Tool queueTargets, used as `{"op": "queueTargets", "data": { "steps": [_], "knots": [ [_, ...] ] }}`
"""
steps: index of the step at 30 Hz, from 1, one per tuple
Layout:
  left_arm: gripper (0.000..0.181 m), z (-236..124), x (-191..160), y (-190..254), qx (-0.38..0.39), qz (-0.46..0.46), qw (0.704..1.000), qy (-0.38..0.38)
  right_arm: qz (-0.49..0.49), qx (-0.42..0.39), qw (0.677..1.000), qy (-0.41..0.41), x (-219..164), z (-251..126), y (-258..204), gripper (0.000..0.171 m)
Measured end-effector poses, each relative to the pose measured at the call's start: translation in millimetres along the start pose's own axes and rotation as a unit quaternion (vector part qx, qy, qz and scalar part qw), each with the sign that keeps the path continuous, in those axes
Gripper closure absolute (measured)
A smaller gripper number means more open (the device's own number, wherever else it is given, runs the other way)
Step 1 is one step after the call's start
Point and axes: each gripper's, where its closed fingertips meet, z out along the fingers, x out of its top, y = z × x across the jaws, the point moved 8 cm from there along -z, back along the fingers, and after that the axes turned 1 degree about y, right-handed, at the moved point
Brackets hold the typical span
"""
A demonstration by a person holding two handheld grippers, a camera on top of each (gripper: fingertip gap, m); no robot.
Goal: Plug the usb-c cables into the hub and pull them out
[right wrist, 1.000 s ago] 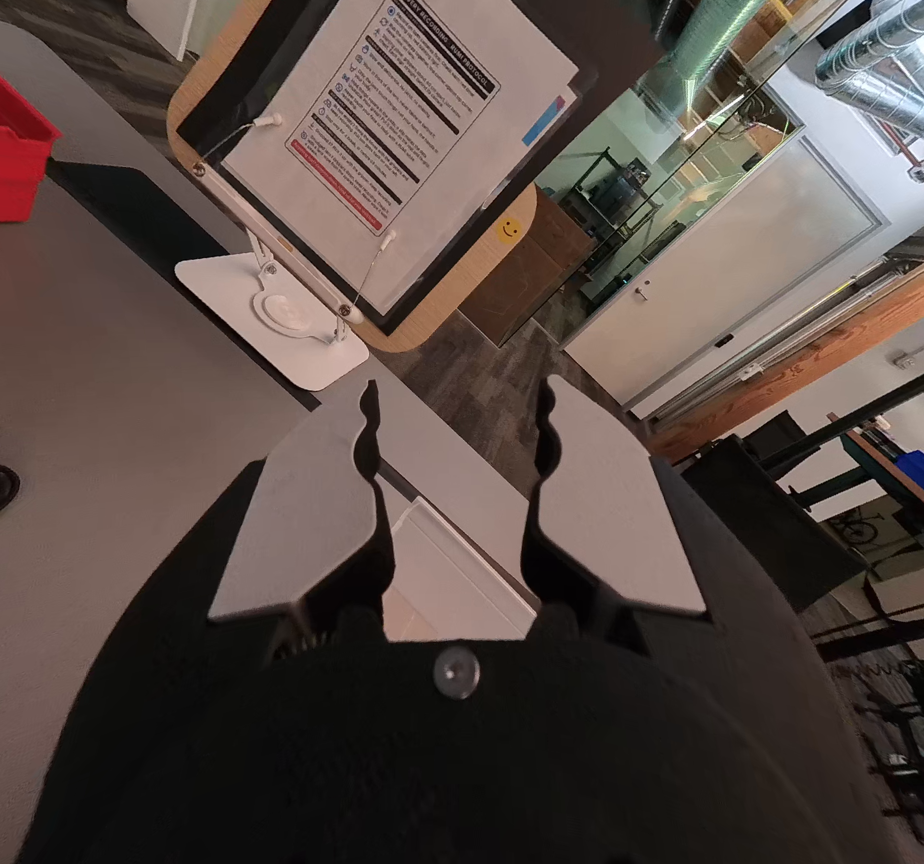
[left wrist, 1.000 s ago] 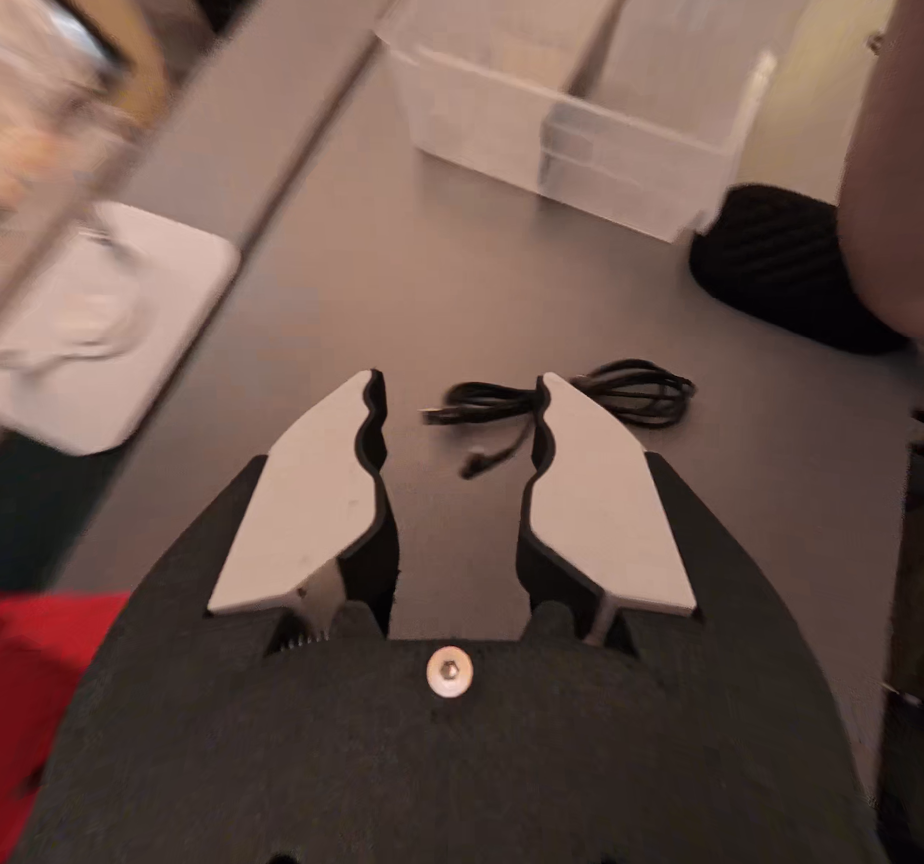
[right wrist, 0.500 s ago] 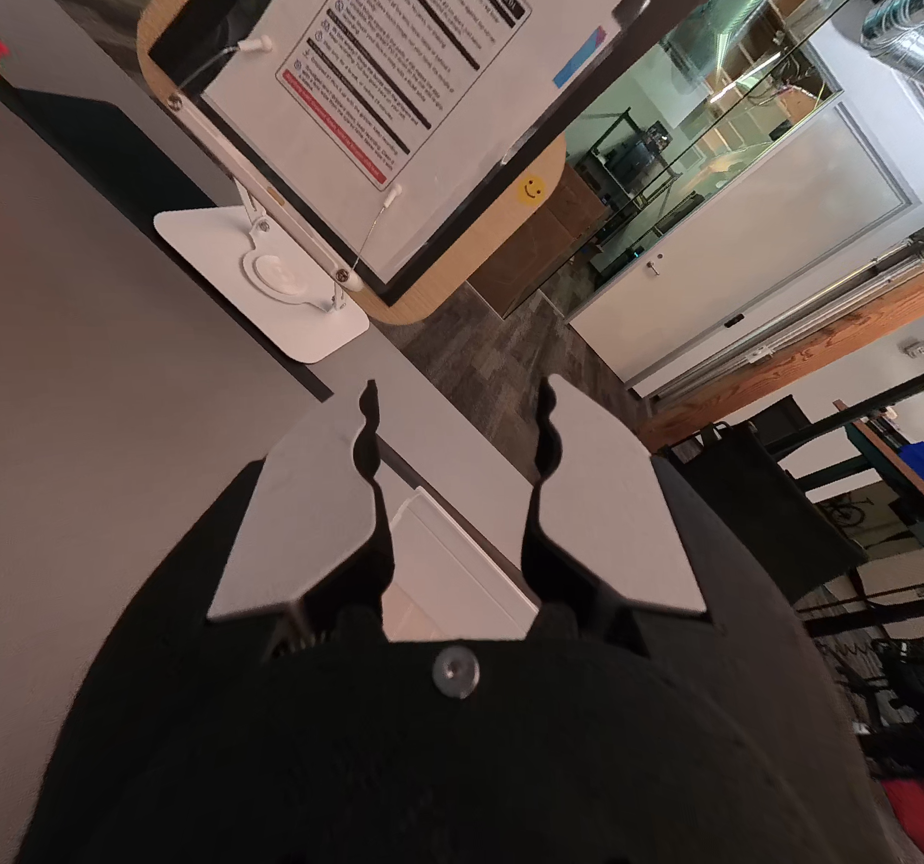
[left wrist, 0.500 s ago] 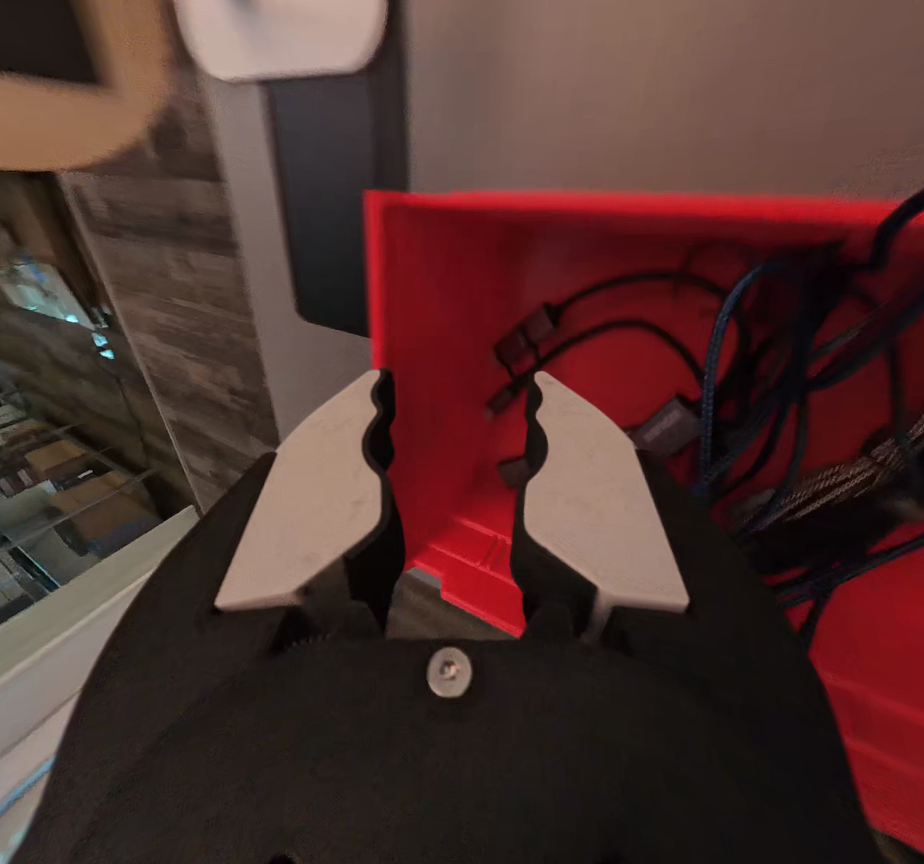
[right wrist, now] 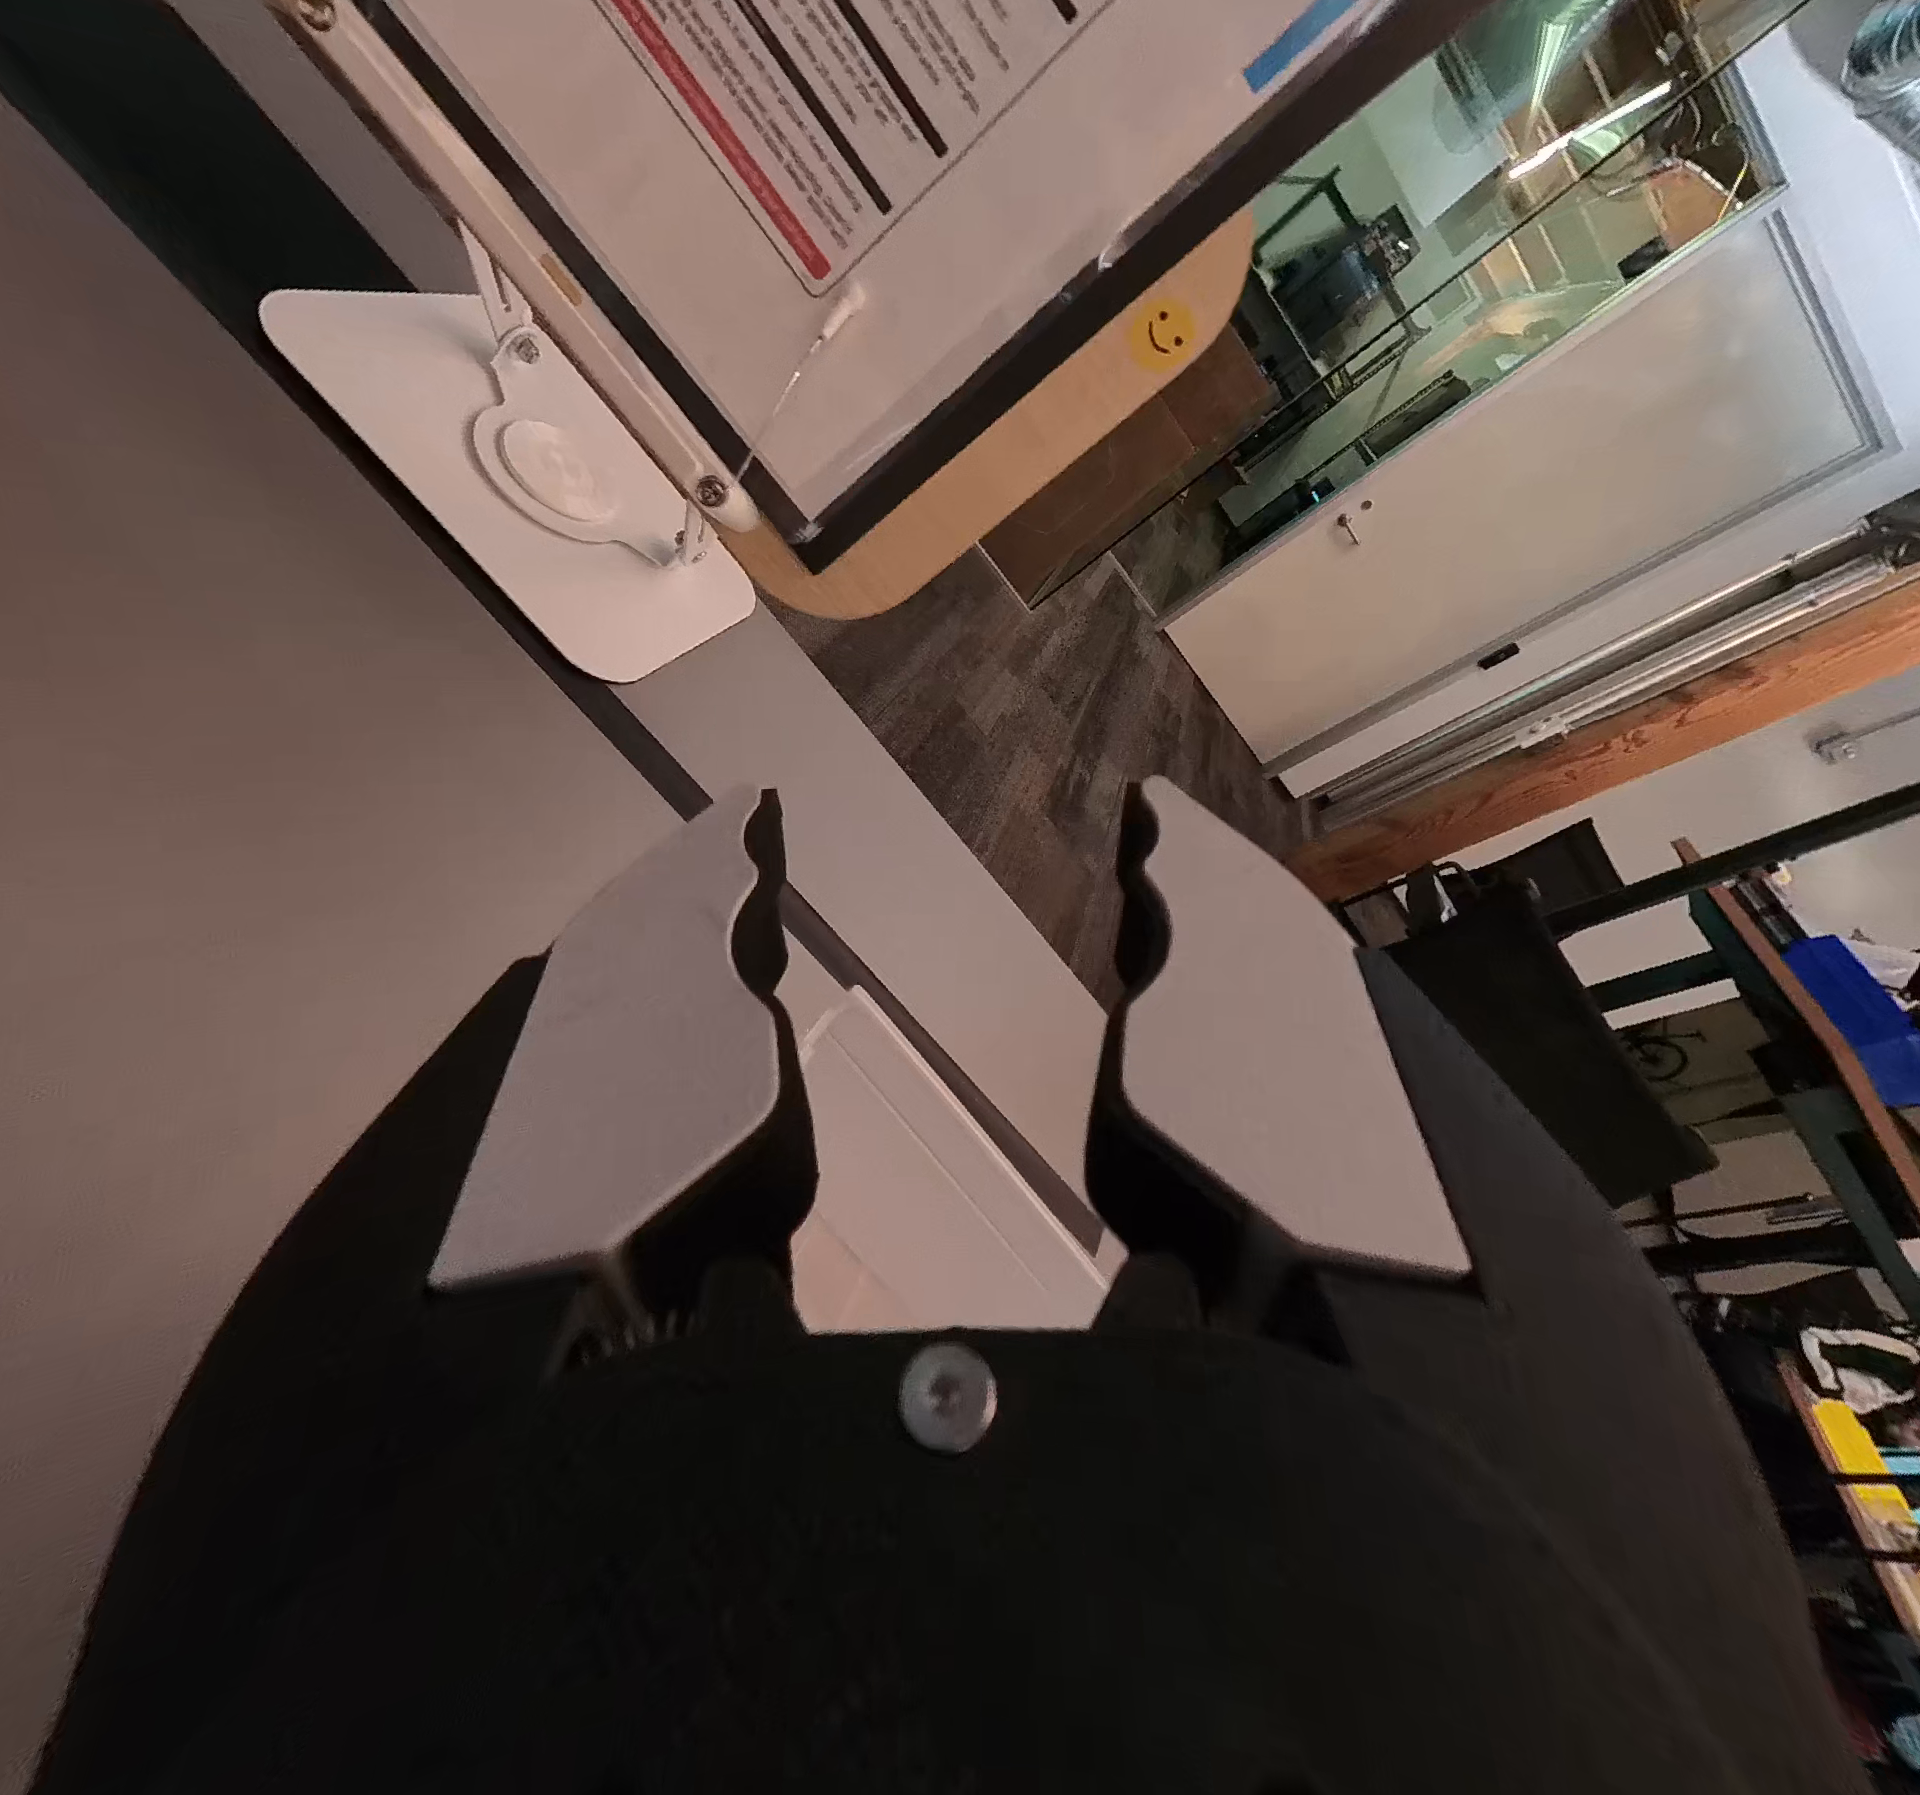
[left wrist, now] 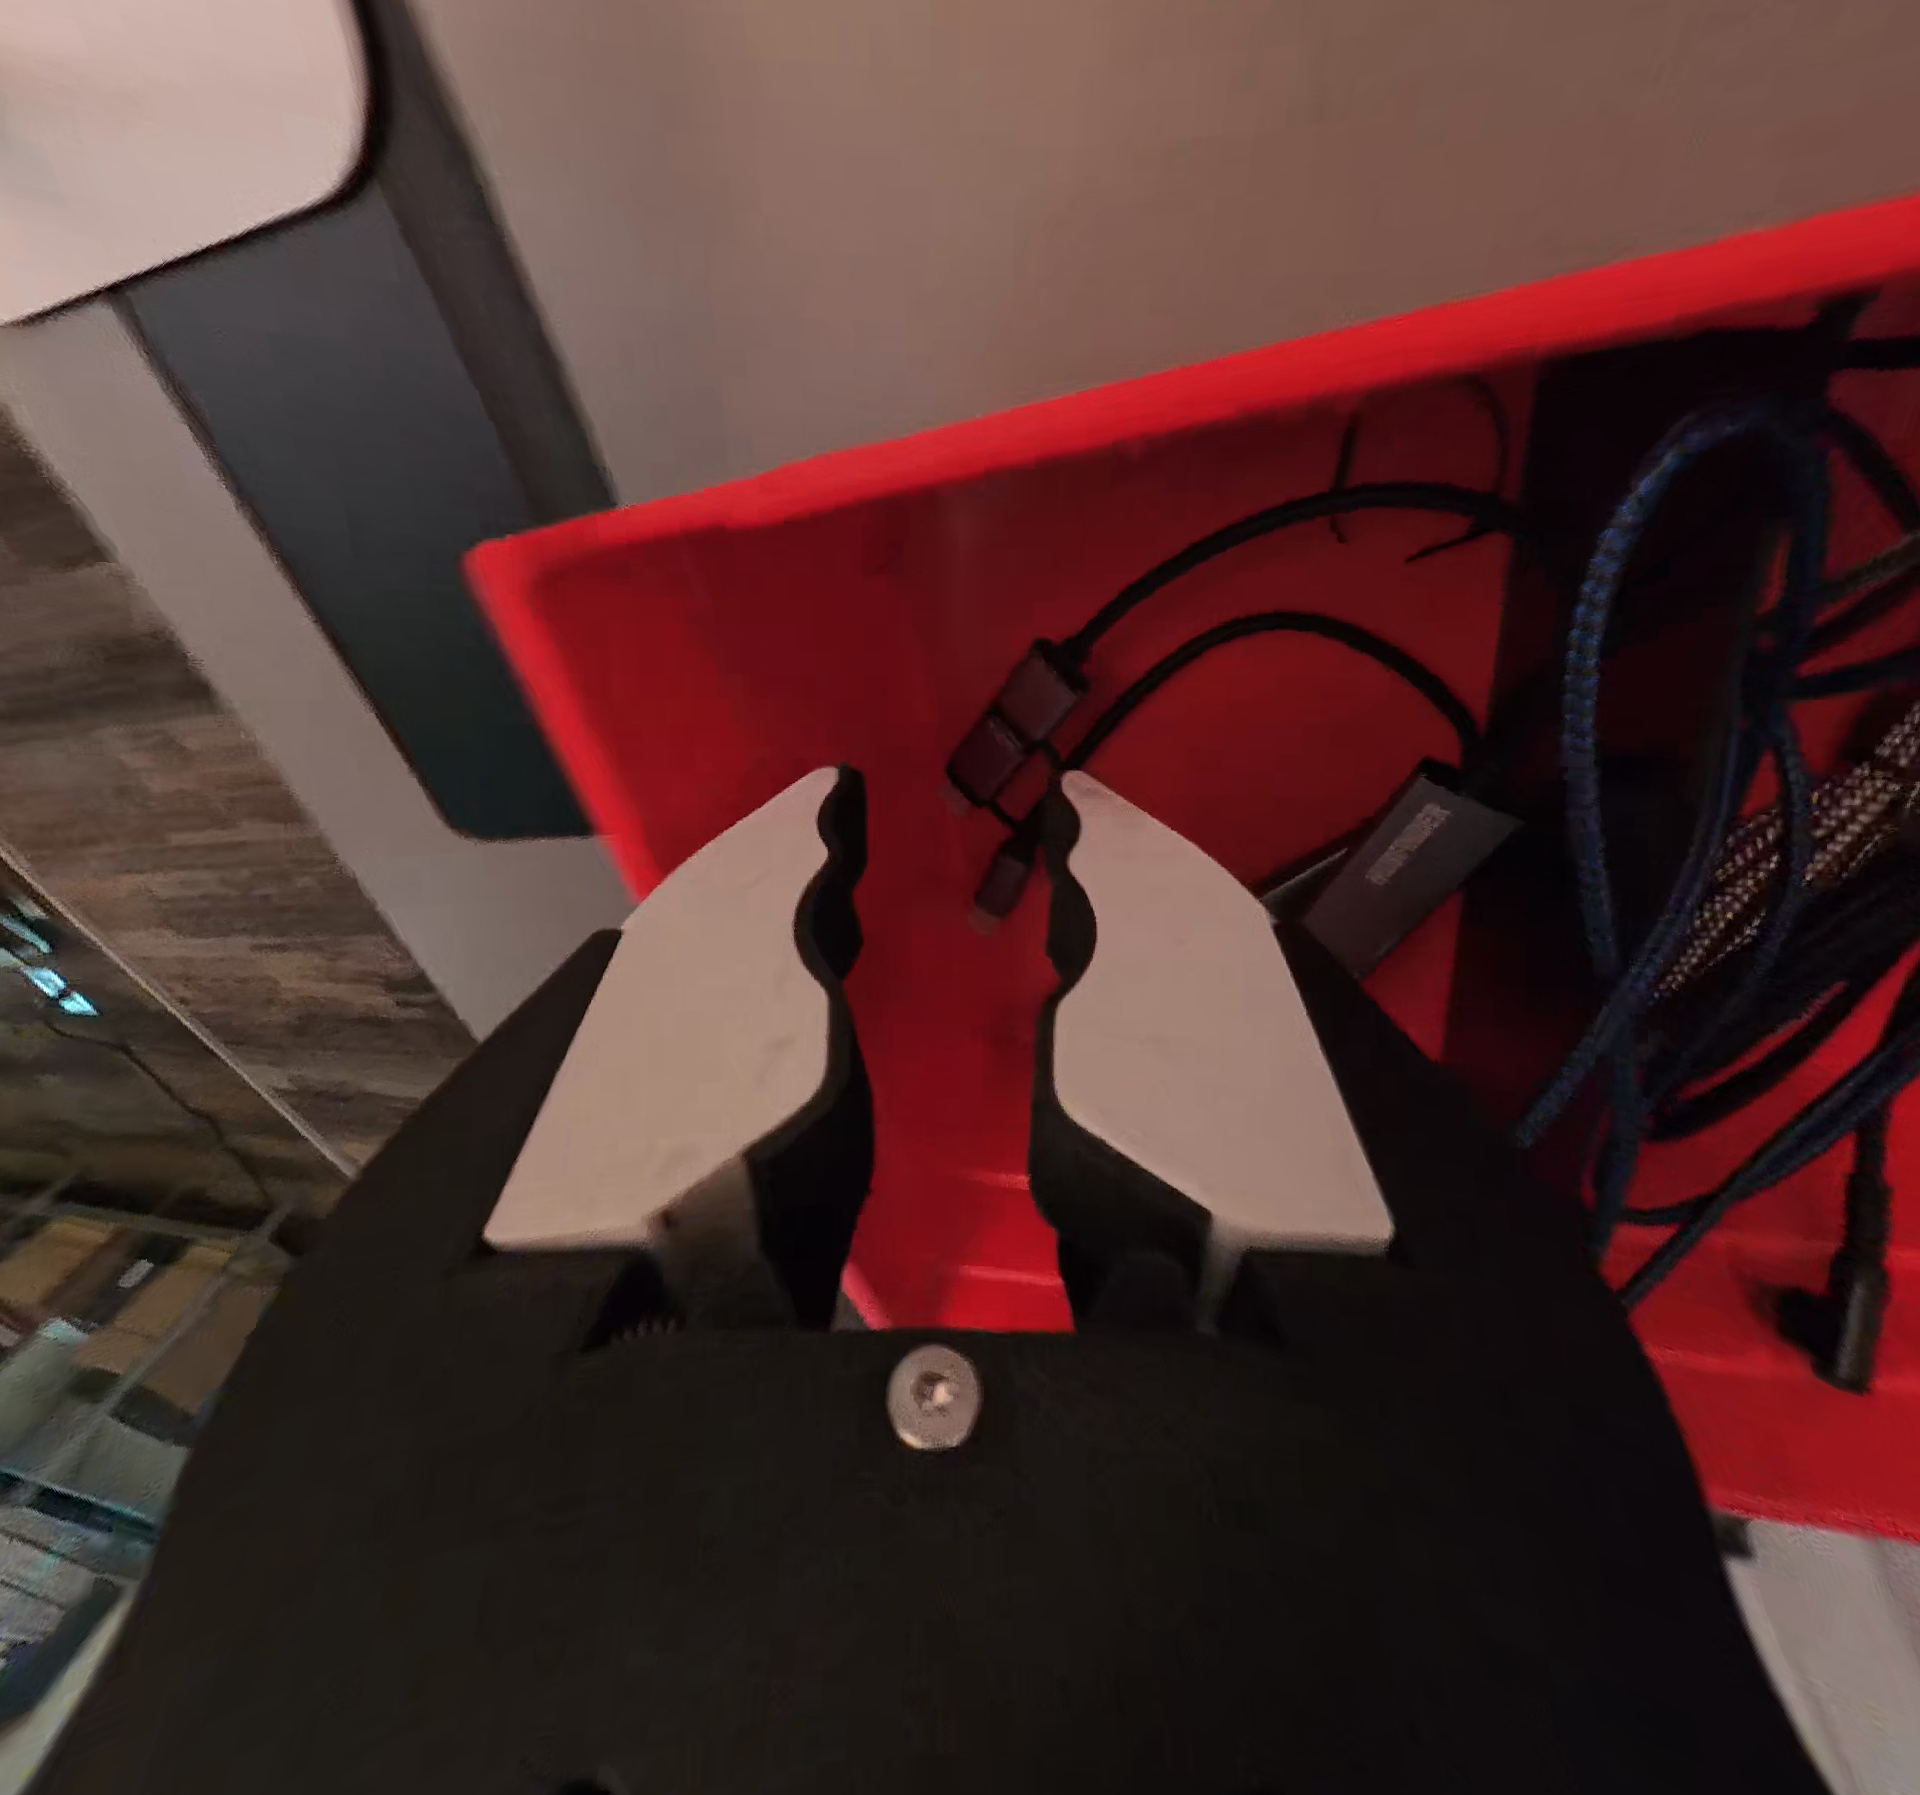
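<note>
In the left wrist view a red bin [left wrist: 727, 665] on the grey table holds a small grey hub [left wrist: 1403, 872] with short black cables that end in dark plugs [left wrist: 1013, 722]. A tangle of blue and black braided cables [left wrist: 1704, 810] fills the bin's right side. My left gripper [left wrist: 956, 789] is open and empty, hovering above the bin with the plugs just beyond its fingertips. My right gripper [right wrist: 951, 800] is open and empty, above the grey table's far edge and pointing out at the room. No cable or hub shows in the right wrist view.
A framed sheet on a white stand [right wrist: 520, 457] sits at the table's far edge; its white base also shows in the left wrist view [left wrist: 156, 83]. A dark panel [left wrist: 343, 498] lies beside the bin. Beyond the table are carpet floor [right wrist: 1039, 727], glass walls and shelving. Across from one pair of fingers to the other is roughly 50 cm.
My left gripper swung from a coiled black cable on the table over to the red bin, then shifted closer to the plugs. My right gripper tilted a little towards the framed sheet. Both stayed open.
</note>
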Motion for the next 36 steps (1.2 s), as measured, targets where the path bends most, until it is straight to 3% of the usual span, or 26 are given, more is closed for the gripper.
{"op": "queueTargets", "data": {
  "steps": [4, 6, 8, 14, 18, 22, 28, 36],
  "knots": [
    [0.138, 31.2, -4.6, 16.2, -0.01, 0.08, 0.996, -0.04, -0.003, 0.009, 1.0, 0.009, 2.9, 1.8, -4.3, 0.108],
    [0.126, 40.6, -9.2, 18.7, -0.007, 0.08, 0.996, -0.047, 0.0, 0.01, 1.0, 0.007, 2.3, 3.8, -4.9, 0.108],
    [0.126, 44.4, -9.7, 20.7, -0.001, 0.082, 0.996, -0.029, -0.001, 0.012, 1.0, 0.002, 1.2, 6.6, -6.2, 0.108],
    [0.142, 56.9, -10.9, 22.1, 0.022, 0.103, 0.994, -0.02, -0.022, 0.019, 0.999, -0.013, 1.7, 13.2, -13.8, 0.108],
    [0.164, 58.6, -11.8, 26.3, 0.016, 0.112, 0.993, -0.023, -0.03, 0.024, 0.999, -0.017, 2.5, 14.6, -16.5, 0.108],
    [0.169, 58.0, -11.5, 30.5, 0.044, 0.133, 0.989, -0.044, -0.031, 0.028, 0.999, -0.014, 2.9, 12.4, -15.8, 0.108],
    [0.17, 15.0, -12.6, 25.8, 0.104, 0.104, 0.986, -0.077, -0.021, 0.027, 0.999, 0.004, 5.8, 5.2, -11.1, 0.109],
    [0.171, -97.6, -0.9, 20.5, 0.26, 0.067, 0.958, -0.098, -0.011, 0.029, 0.999, 0.042, 17.4, -9.1, -9.2, 0.109]
  ]
}}
